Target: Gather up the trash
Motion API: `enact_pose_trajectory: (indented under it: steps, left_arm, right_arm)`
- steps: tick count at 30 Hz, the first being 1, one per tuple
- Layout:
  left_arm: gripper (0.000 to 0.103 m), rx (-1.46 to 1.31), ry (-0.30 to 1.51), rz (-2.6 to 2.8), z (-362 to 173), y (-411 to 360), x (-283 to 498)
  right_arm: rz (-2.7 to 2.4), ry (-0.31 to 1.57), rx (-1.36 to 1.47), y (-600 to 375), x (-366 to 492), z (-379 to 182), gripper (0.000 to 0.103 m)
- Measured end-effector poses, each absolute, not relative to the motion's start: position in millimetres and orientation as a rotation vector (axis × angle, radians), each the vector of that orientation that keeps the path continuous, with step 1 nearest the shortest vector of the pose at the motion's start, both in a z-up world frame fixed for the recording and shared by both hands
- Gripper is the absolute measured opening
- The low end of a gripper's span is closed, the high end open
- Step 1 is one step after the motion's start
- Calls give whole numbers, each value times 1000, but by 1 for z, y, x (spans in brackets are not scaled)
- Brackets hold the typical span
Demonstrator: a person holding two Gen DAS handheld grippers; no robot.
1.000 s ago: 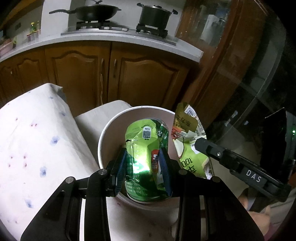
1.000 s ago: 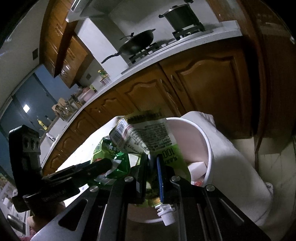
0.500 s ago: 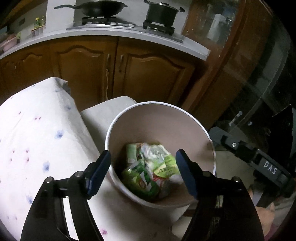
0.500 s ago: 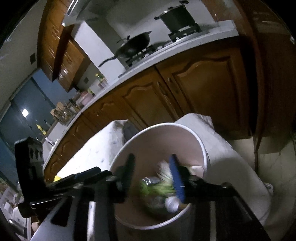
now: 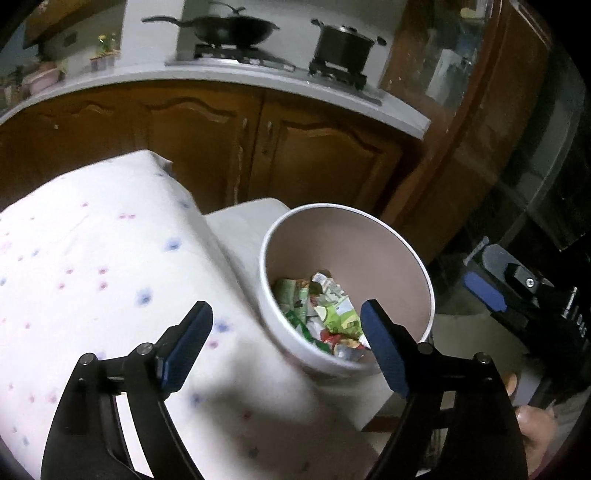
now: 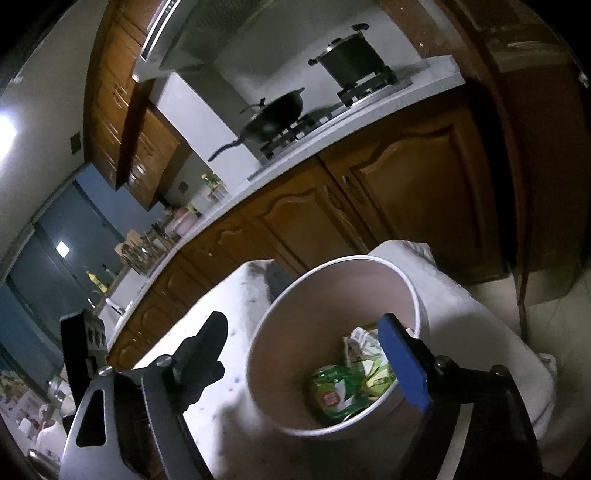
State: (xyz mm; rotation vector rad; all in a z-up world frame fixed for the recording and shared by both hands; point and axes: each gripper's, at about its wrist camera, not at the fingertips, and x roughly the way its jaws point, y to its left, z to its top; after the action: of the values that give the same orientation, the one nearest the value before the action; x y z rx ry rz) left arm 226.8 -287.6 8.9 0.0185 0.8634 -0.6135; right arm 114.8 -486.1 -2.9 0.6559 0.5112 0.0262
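A round white bin point(image 5: 406, 254) stands beside the table, also in the right wrist view point(image 6: 415, 295). Crumpled green wrappers point(image 5: 325, 314) lie at its bottom, with a green can point(image 6: 332, 393) among them. My left gripper point(image 5: 286, 334) is open and empty, above the bin's near rim and the table edge. My right gripper point(image 6: 301, 352) is open and empty, above the bin's near rim. The right gripper's body shows at the right edge of the left wrist view point(image 5: 524, 291).
A table with a white flowered cloth point(image 5: 92, 258) lies left of the bin. Brown kitchen cabinets point(image 5: 295, 162) stand behind, under a counter with a wok point(image 5: 236, 29) and a pot point(image 5: 343, 48). A dark glass-front cabinet point(image 5: 535, 147) is at the right.
Both grippers opened and dropped the green can and the green pouch into the bin. Both have since pulled back and up from the bin.
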Motion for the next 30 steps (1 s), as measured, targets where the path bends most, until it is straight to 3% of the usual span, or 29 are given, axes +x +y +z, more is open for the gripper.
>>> enact_pose_trajectory:
  steps: [2, 18, 30]
  left_arm:
    - [87, 20, 840, -599, 13, -277, 218]
    - [103, -36, 622, -382, 36, -151, 117]
    - [103, -62, 491, -279, 47, -83, 66]
  right_arm:
    - [22, 488, 654, -478, 105, 1, 95]
    - [-46, 367, 400, -354, 26, 27, 102]
    - [-121, 222, 146, -283, -20, 58, 103]
